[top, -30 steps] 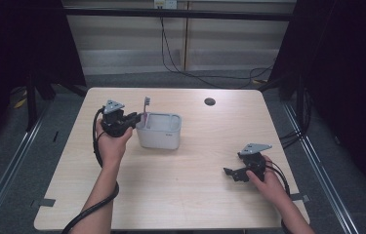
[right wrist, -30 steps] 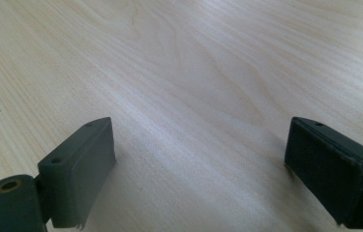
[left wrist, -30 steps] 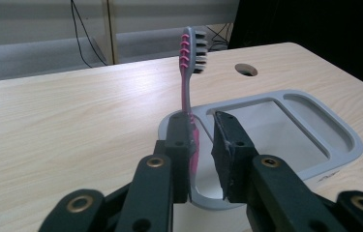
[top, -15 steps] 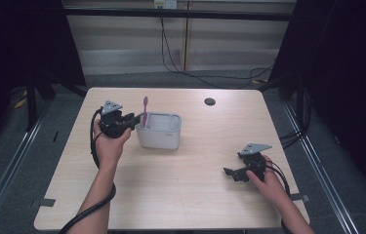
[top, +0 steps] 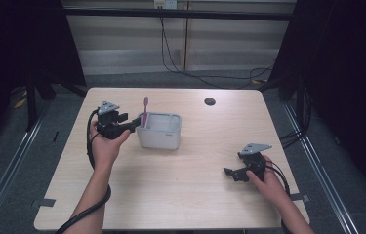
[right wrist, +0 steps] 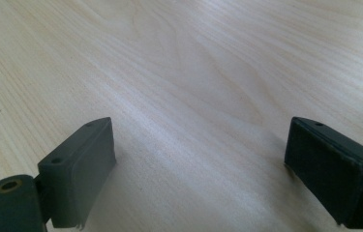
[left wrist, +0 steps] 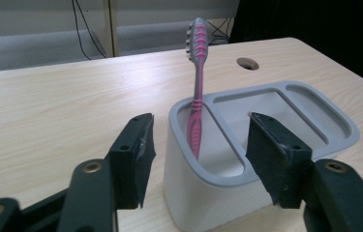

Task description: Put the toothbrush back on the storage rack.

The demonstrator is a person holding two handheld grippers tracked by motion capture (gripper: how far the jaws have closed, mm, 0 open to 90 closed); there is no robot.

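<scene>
Nearest me, at the near right of the pale wooden counter [top: 185, 190], the person's right hand [top: 267, 181] holds the right gripper [top: 233, 174] low over bare wood. Its fingers [right wrist: 80, 169] stand wide apart with nothing between them, only the grain of the counter showing in the gap in the right gripper view.

Farther in and to the left, the left hand [top: 106, 145] holds the left gripper [top: 132, 125] level, pointed at the near left end of a grey holder [top: 160, 138]. Its fingers [left wrist: 133, 154] have just been opening and now stand apart on either side of that end of the holder, clear of its wall as far as I can see. A cable [top: 91, 139] loops from the gripper down past the wrist.

The holder sits on the counter just beside the gripper, an oblong tub with several compartments in its top. The pink toothbrush [left wrist: 197, 92] stands in the end compartment closest to the left gripper, handle down, bristle head up and leaning a little against the rim. No finger touches it; it rests free between and slightly beyond the pads.

Beyond the holder, toward the far edge of the counter, there is a small round hole [top: 210, 101] in the wood.
</scene>
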